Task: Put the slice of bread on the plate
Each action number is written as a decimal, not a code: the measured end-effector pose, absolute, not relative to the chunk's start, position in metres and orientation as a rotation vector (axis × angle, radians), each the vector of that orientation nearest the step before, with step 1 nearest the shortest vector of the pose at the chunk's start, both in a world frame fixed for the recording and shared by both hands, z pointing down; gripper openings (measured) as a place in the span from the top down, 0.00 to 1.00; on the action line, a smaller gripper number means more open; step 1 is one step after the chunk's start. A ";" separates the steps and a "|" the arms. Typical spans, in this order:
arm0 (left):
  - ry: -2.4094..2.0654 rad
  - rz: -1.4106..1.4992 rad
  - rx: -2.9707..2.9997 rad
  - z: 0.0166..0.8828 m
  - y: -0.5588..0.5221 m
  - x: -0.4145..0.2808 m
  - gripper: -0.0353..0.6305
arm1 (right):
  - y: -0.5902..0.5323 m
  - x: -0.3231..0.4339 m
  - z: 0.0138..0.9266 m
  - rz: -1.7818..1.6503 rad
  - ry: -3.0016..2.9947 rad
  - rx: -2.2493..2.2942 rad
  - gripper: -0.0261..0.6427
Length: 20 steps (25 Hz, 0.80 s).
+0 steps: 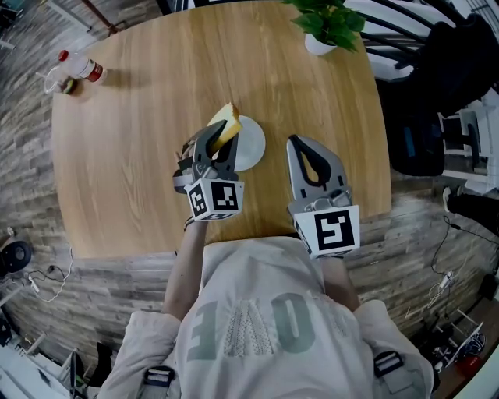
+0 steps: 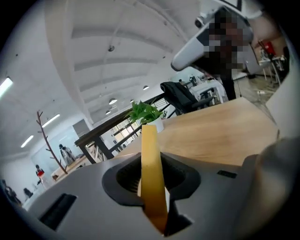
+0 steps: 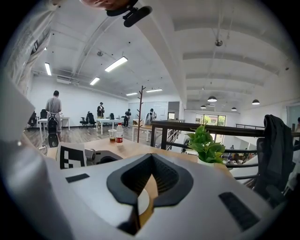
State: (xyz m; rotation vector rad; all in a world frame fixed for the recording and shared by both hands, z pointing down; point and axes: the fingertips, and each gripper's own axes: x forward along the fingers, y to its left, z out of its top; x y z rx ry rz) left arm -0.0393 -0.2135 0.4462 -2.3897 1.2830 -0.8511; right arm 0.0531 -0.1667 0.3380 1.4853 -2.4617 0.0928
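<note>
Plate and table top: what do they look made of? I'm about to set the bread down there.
Plate: plain white, smooth and round. It looks like glazed ceramic, though melamine or plastic can't be ruled out from here. Table top: light wood look with long grain lines running across it and a matt, low-glare finish. Whether it is solid wood, veneer or laminate can't be told.

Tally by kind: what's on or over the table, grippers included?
bread slice: 1
plate: 1
potted plant: 1
bottle: 1
cup: 1
grippers: 2, left gripper and right gripper
total: 7
</note>
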 end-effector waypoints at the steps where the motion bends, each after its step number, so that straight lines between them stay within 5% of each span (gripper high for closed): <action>1: 1.252 -0.875 -2.359 0.449 -0.214 -0.038 0.80 | -0.167 0.054 0.339 0.087 -2.460 1.480 0.93; 10: 0.871 -1.125 -2.110 0.496 -0.196 -0.020 0.80 | -0.169 0.055 0.346 0.086 -2.450 1.450 0.93; 20: 0.668 -1.061 -2.049 0.510 -0.175 -0.006 0.80 | -0.164 0.055 0.350 0.129 -2.458 1.458 0.93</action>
